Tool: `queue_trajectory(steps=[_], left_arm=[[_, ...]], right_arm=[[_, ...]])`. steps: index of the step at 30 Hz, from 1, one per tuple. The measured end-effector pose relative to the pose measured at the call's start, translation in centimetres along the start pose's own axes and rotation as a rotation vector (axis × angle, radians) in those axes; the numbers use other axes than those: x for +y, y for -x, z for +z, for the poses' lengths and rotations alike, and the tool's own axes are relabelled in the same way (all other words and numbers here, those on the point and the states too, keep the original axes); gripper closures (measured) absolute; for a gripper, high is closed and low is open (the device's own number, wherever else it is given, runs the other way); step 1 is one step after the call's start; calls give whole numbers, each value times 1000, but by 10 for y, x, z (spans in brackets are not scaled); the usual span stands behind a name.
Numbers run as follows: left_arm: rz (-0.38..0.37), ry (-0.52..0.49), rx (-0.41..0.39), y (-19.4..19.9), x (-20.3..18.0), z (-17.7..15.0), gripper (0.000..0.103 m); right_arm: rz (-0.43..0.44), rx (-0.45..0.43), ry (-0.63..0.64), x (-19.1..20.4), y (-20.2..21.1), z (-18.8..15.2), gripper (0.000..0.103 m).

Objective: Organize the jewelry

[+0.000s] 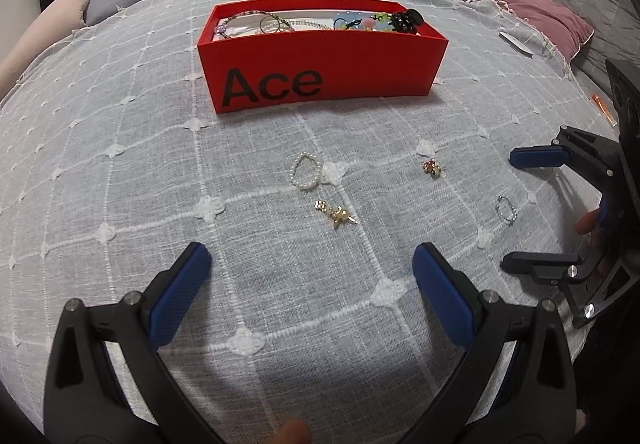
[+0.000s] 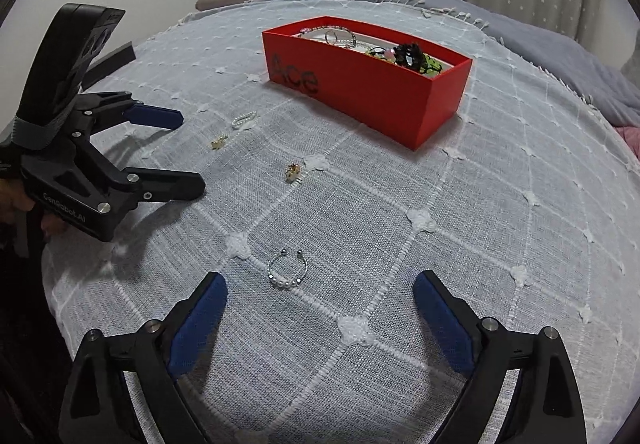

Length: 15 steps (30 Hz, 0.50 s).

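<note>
Right wrist view shows your right gripper [image 2: 320,308] spread wide to straddle the beaded silver ring [image 2: 287,270] at its eleven o'clock, your left gripper [image 1: 312,272] likewise open, the red box [image 2: 372,88] beyond at one o'clock.

We look down and forward from two cameras, each close above the grey woven bedspread [image 1: 280,304]. The left wrist view faces the long lettered side of the red box [image 1: 320,60] squarely, from near. The right wrist view sits further right and meets the same box [image 2: 372,84] cornerwise — it lies far and slightly right. Both views share the bedspread [image 2: 400,244], the box and the scattered pieces between — and each sees the other rig at its edge.
</note>
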<state>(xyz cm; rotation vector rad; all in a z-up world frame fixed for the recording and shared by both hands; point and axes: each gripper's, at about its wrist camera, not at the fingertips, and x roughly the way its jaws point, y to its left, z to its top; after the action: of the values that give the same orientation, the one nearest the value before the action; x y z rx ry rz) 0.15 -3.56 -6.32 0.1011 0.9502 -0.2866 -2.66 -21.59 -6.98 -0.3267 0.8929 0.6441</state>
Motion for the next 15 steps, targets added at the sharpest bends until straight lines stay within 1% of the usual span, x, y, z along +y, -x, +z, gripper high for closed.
queue_trajectory(steps=[1, 5, 6, 7, 9, 12, 14, 15], left_arm=[[-4, -1, -2, 0, 0, 0, 1], [-7, -3, -16, 2, -1, 0, 12], [-15, -5, -21, 3, -1, 1, 21], [-27, -9, -25, 4, -2, 1, 25], [-43, -12, -31, 6, -5, 2, 38], [-70, -25, -31, 6, -9, 3, 50], [-86, -28, -30, 4, -11, 4, 56], [-90, -25, -29, 4, -11, 5, 58]], right_arm=[[1, 0, -1, 0, 1, 0, 7], [-1, 2, -2, 0, 1, 0, 7], [2, 0, -6, -1, 2, 0, 7], [7, -3, -16, -2, 1, 2, 7], [23, -14, -37, -5, 1, 5, 7], [55, -34, -63, -9, 1, 11, 9], [64, -43, -68, -9, 0, 15, 14], [66, -48, -68, -8, -1, 17, 15]])
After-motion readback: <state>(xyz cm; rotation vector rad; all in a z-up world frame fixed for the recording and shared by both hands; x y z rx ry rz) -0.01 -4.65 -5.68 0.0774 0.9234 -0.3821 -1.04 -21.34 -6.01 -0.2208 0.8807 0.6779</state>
